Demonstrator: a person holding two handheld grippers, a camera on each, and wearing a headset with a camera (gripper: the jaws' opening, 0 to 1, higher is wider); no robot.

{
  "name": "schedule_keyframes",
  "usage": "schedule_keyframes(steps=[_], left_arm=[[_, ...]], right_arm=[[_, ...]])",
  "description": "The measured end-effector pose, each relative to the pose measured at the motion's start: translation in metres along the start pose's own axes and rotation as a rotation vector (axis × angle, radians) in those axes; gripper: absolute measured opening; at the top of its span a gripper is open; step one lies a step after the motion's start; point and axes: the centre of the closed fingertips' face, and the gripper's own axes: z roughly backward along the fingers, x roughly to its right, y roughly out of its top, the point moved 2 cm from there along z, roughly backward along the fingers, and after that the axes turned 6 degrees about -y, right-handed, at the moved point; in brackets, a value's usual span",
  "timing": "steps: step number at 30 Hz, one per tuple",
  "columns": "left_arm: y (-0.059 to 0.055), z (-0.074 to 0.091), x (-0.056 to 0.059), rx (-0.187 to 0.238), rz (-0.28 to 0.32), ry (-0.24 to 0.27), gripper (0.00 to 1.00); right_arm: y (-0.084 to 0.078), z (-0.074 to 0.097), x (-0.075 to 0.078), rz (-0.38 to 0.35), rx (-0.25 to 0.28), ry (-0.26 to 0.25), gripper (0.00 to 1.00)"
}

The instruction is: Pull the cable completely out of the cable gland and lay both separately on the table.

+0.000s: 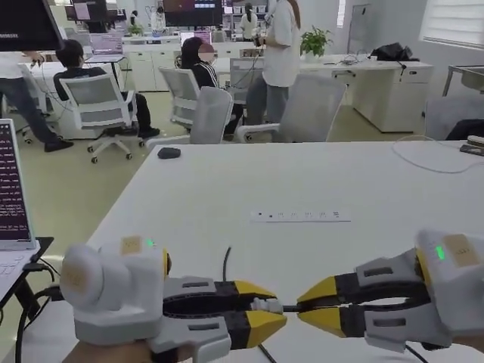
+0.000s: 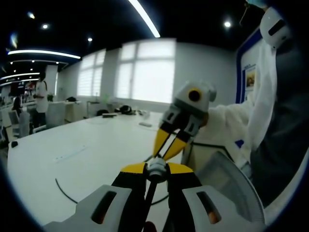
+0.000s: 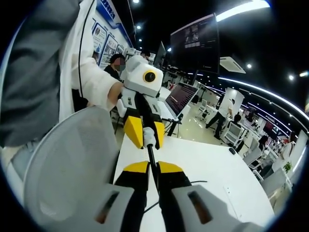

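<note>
Above near edge of white table (image 1: 325,181), left gripper (image 1: 271,306) and right gripper (image 1: 301,308) meet tip to tip, both off surface. Jaws of left gripper clamped tight on cable gland (image 1: 262,305). Jaws of right gripper pinched closed on black cable (image 1: 225,265) just beside gland's mouth. Cable sits inside gland — short straight stretch between tips, rest trails in loop on tabletop.

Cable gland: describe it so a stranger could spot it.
Over the white table, find the two yellow-tipped grippers meeting near its front edge. The cable gland is the small pale grey fitting pinched in the left gripper; the thin black cable runs from it into the right gripper.
</note>
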Motion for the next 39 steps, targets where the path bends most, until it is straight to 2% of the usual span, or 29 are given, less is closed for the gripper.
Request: schedule_keyframes(steps=[19, 39], left_arm=[[-0.002, 0.012, -0.005, -0.004, 0.007, 0.028, 0.17], [0.001, 0.003, 0.006, -0.016, -0.01, -0.005, 0.17]], right_arm=[[-0.027, 0.024, 0.01, -0.054, -0.049, -0.066, 0.04], [-0.036, 0.028, 0.008, -0.111, -0.064, -0.086, 0.05]])
